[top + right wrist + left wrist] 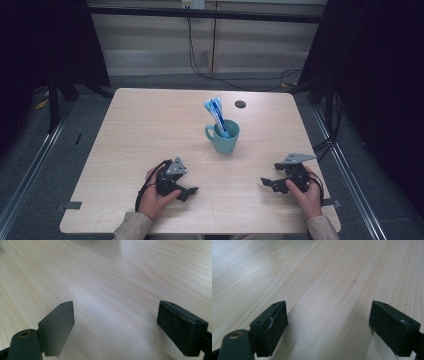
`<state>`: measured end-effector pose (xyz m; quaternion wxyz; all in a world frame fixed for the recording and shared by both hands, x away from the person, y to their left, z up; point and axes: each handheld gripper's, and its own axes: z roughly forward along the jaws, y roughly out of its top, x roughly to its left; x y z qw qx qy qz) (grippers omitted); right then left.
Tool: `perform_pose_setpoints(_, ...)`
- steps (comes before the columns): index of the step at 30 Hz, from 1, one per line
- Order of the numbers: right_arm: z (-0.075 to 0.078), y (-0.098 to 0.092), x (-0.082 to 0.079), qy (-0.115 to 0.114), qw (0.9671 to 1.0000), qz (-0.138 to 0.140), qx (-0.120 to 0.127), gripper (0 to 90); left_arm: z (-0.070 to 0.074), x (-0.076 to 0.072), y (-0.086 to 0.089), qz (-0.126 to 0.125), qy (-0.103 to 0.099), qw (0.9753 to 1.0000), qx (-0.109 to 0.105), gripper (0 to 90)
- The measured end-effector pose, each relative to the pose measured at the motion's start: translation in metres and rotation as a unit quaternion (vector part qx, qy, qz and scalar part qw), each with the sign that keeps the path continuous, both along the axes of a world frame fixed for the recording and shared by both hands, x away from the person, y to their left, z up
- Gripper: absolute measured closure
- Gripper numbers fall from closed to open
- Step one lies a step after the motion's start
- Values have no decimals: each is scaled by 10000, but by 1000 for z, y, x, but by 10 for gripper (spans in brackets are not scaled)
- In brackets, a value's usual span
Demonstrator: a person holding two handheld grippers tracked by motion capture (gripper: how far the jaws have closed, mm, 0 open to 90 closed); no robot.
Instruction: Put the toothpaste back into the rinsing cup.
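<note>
A light wooden tabletop (150, 130) carries a teal mug (223, 136) standing upright a little right of centre, toward the far half. Its handle points left. Inside the mug stands a blue and white packet (217, 116), a long flat pouch whose long axis runs nearly upright, tilted so that its top end leans up and to the left while its lower end sits down in the mug. A small dark round grommet (240, 104) is set in the tabletop just beyond the mug, to the right.

At the near left, the person's left hand (154, 197) holds the left tool (186, 191) low over the tabletop, its tip pointing right toward the middle. In the left gripper view its 2 black jaws stand spread wide apart with only bare wood grain between them.

At the near right, the right hand (307, 192) holds the right tool (268, 183), tip pointing left, with a grey three-cornered plate (297, 158) on top. In the right gripper view its 2 jaws are likewise spread wide, with bare wood between them.

Both tools are well apart from the mug and from each other. Black cables (220, 77) lie on the floor beyond the far edge.
</note>
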<state>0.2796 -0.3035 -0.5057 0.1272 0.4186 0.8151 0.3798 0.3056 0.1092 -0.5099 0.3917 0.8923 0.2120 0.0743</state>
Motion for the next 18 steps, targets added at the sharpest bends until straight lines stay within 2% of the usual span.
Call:
perform_pose_setpoints(6,-2,-2,-3,9,10000,-58,38,142,0,0,0,1,1,10000,2,148)
perform_pose_setpoints(18,-4,-4,-8,-58,9999,4,-148,142,0,0,0,-7,2,10000,-7,148)
